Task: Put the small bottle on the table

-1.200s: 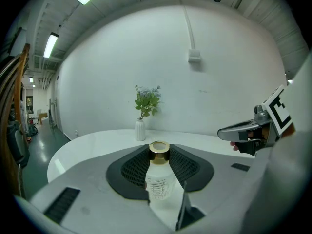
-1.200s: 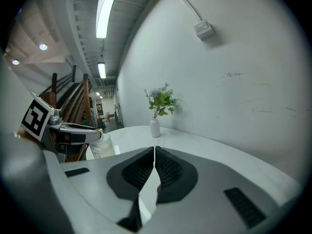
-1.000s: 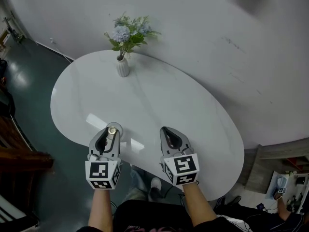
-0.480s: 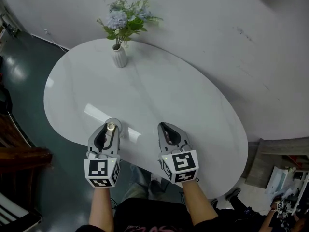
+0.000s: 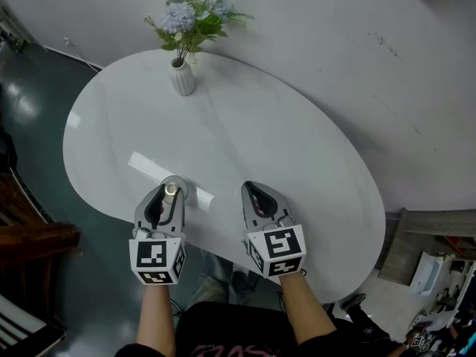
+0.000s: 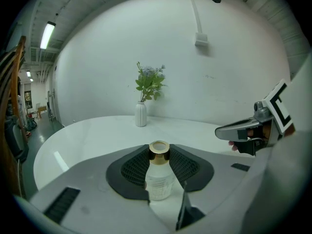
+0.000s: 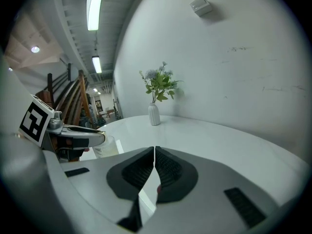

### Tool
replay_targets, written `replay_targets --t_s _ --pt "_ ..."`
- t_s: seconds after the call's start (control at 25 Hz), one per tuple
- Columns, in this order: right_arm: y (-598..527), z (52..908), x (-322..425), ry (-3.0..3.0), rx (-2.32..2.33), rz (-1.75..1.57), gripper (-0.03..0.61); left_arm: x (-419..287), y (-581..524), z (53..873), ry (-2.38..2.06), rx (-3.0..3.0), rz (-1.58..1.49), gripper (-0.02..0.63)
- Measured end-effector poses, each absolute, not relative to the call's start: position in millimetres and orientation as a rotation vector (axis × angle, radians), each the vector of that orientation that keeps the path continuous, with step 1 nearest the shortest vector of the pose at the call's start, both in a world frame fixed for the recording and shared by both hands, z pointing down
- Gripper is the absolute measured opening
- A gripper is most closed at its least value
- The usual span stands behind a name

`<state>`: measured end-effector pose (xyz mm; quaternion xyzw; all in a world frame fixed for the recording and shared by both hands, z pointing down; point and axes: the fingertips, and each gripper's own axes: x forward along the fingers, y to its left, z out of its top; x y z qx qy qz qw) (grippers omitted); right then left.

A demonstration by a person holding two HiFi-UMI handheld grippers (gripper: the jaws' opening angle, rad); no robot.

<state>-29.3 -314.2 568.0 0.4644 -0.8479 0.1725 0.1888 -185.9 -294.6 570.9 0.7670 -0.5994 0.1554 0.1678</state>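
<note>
Head view, lower left: the left tongs (image 5: 170, 195) hold the upright bottle (image 5: 172, 189) over the counter's (image 5: 282, 132) near edge, with the right tongs (image 5: 251, 190) alongside. Left gripper view: the jaws clamp the bottle dead centre, gold cap up, so the set-down looks to be straight below. Right gripper view: jaws pressed together, nothing between them.
</note>
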Motion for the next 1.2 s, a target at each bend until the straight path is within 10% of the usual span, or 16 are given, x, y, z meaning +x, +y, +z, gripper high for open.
replay_targets --t_s 1.2 --pt "-311 577 -45 -2.377 1.270 0.483 0.067 -186 -292 580 -1.679 2.208 0.412 0.130"
